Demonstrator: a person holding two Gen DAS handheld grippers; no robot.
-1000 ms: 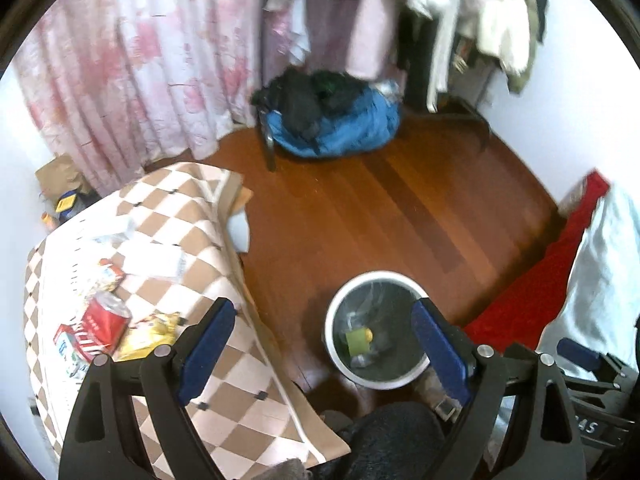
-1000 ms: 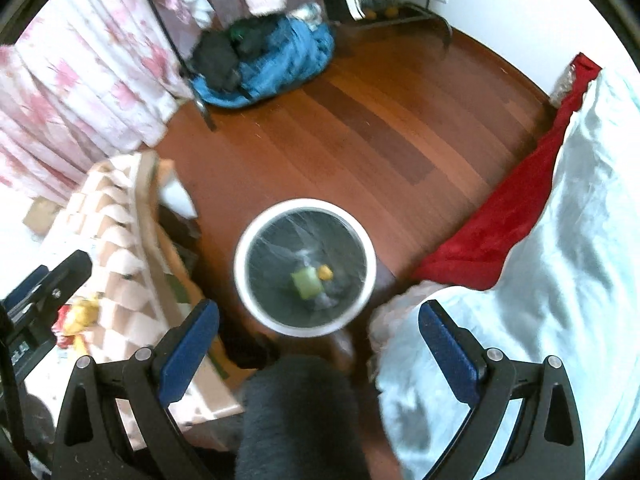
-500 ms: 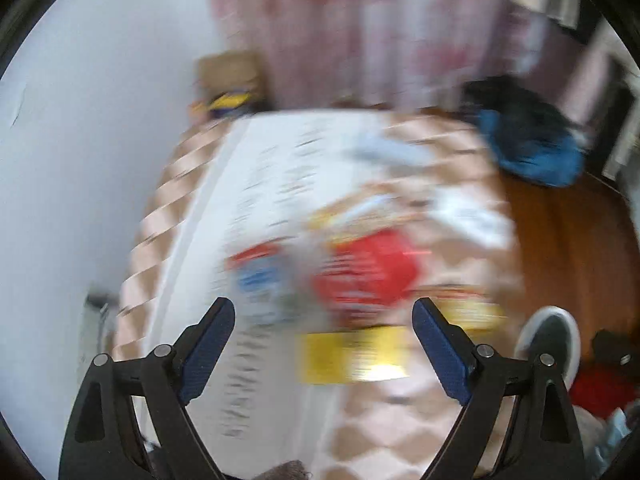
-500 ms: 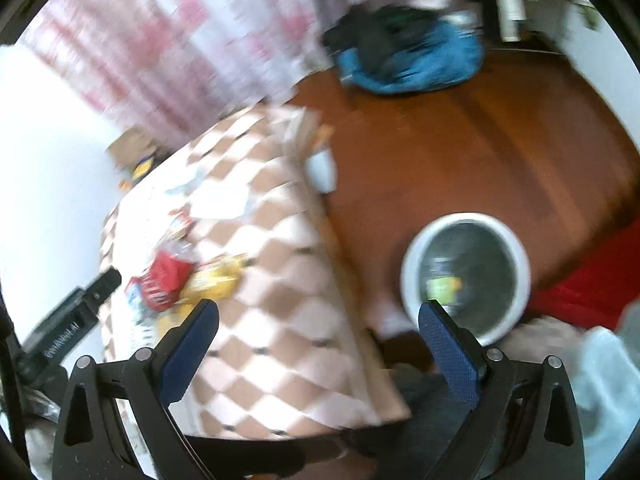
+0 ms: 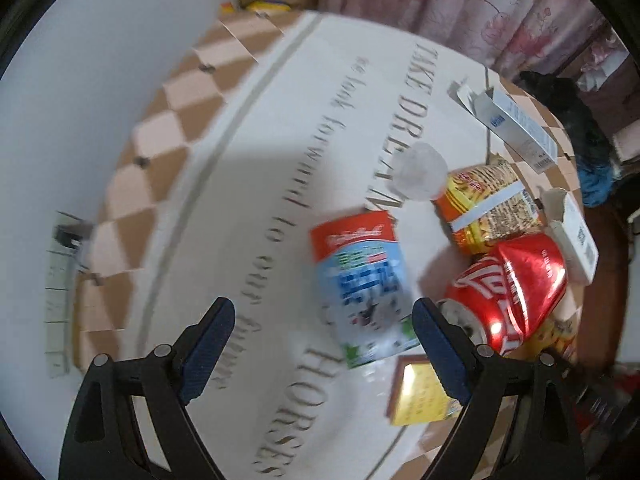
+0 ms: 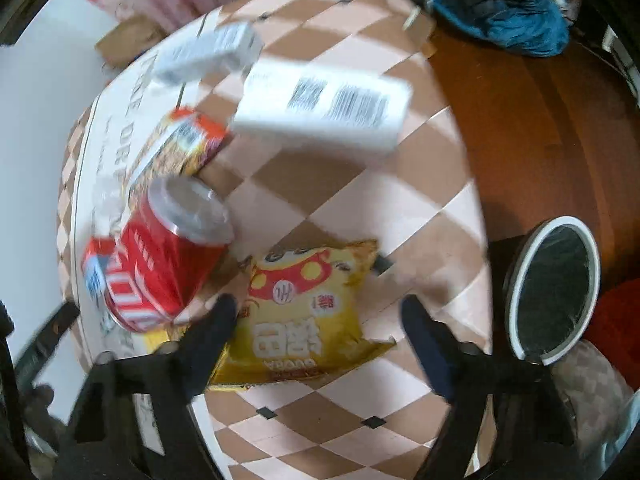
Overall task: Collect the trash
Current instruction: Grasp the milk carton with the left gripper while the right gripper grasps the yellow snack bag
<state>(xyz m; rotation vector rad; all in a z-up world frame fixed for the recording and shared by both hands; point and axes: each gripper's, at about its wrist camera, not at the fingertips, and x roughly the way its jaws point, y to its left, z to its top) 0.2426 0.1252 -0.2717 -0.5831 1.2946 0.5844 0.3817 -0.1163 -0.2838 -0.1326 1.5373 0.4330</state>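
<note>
Grippers over littered chequered tablecloth (image 6: 360, 208)

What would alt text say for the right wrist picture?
The right tool, its jaws closing, straddles a yellow snack bag on a checkered tablecloth. A red can lies left; a white-rimmed bin stands on the floor.

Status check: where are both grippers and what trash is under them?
Left gripper open over milk carton. Right gripper closing, yellow snack bag between jaws, not gripped. Red can crowds its left finger.
</note>
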